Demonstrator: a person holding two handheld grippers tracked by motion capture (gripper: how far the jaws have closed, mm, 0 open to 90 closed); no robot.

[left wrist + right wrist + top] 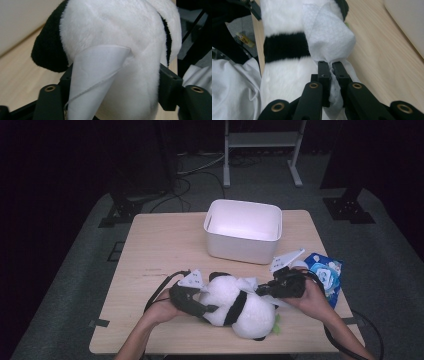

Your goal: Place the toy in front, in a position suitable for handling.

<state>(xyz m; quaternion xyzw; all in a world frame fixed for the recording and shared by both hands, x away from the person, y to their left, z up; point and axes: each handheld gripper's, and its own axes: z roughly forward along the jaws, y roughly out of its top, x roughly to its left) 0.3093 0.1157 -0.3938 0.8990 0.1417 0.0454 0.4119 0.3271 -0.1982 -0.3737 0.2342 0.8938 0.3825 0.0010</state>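
Observation:
A black-and-white panda plush (247,312) lies on its side near the front edge of the wooden table (160,245). My left gripper (212,309) comes in from the left and is shut on it. In the left gripper view the panda (112,27) bulges between the jaws of that gripper (116,85), with a white flap of cloth (95,72) hanging in front. My right gripper (260,291) reaches in from the right, shut on a white wipe (247,282). In the right gripper view the gripper (331,68) pinches the wipe (329,37), which lies over the panda (282,20).
A white plastic bin (243,247) stands open behind the panda at the table's middle. A blue pack of wipes (327,272) lies at the right edge. A person's white clothing (232,85) is below the table edge. Beyond the table are dark floor, cables and a metal stand (262,140).

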